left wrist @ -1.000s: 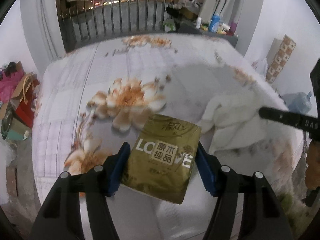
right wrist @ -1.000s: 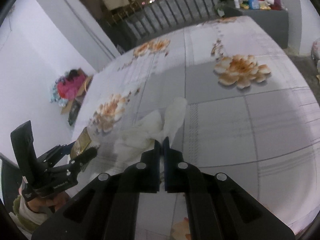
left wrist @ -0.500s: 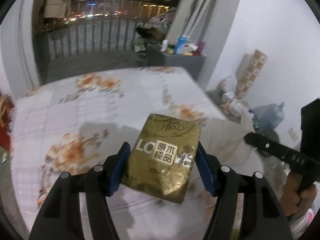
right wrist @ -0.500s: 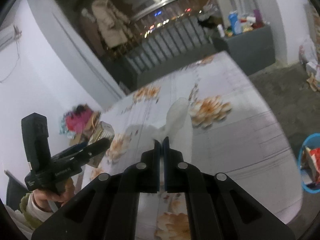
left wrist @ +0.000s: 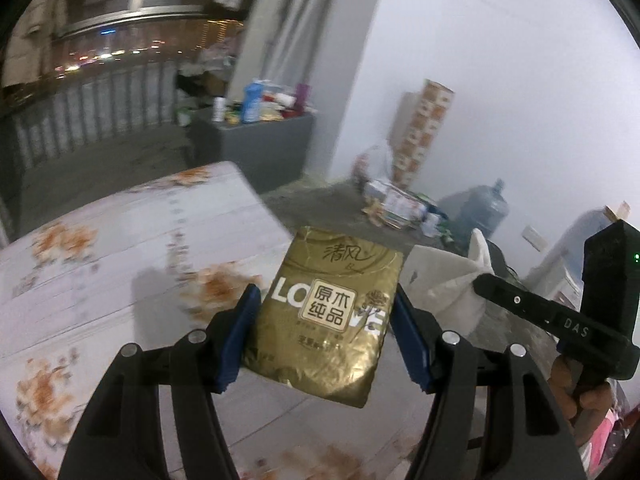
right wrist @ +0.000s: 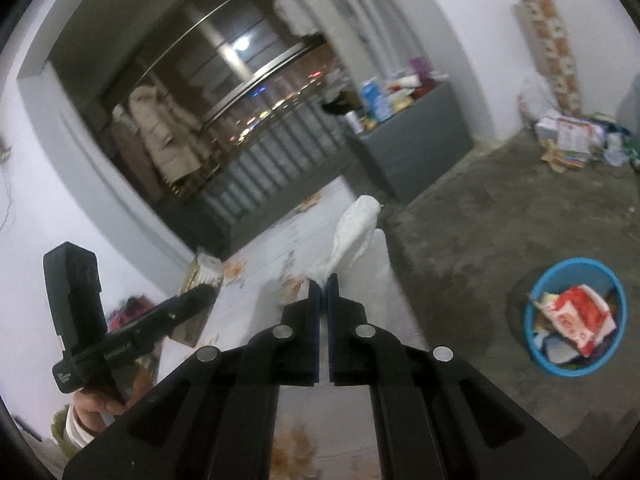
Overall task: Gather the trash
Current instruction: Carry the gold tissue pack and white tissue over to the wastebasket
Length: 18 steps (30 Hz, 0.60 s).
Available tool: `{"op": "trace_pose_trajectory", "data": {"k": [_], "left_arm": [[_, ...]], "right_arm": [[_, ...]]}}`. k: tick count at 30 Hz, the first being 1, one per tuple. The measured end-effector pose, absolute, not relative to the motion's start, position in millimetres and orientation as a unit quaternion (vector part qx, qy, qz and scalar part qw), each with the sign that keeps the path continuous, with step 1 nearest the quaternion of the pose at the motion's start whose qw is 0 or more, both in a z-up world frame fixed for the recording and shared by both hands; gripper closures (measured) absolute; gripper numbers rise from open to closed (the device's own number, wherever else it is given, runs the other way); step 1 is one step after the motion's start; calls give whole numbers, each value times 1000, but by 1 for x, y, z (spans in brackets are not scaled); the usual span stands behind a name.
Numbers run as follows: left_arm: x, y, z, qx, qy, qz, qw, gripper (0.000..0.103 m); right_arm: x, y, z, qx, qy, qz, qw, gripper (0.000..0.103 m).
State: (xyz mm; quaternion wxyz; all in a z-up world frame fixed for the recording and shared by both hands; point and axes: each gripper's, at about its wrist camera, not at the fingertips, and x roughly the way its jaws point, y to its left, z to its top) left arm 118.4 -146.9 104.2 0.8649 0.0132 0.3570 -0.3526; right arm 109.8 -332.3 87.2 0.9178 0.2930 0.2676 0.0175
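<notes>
My left gripper [left wrist: 324, 320] is shut on a gold tissue pack [left wrist: 328, 316] with white lettering and holds it in the air above the floral bed [left wrist: 120, 240]. My right gripper [right wrist: 323, 280] is shut on a white plastic bag [right wrist: 354, 232], which sticks up past the fingertips; the bag also shows in the left wrist view [left wrist: 452, 280], beside the right gripper's body [left wrist: 560, 320]. A blue trash bin [right wrist: 576, 320] with a red-and-white wrapper and other rubbish stands on the floor at the right. The left gripper's body [right wrist: 120, 336] shows at the left, the gold pack mostly hidden behind it.
A grey cabinet [right wrist: 412, 148] topped with bottles stands beyond the bed near the railing. Cardboard and litter [right wrist: 572, 140] lie by the far wall, with a water jug [left wrist: 480, 212] and stacked boxes [left wrist: 424, 132]. Bare concrete floor [right wrist: 500, 220] lies between bed and bin.
Both grippers have lifted and swung right, away from the bed, still holding the gold pack and the white bag. The blue bin has come further into the right wrist view.
</notes>
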Motion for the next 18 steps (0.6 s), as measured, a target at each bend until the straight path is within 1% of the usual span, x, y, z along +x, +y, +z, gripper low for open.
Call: {"op": "trace_pose_trajectory", "data": {"k": [5,18], "left_arm": [[119,-198,98,25,363,-391,845,40],[128,-282,83,42,372,-451,810,40]], "right_arm": [[101,-359,83,309,257,-21,915,102],[77,-421,71,329,257,-107,902,102]]}}
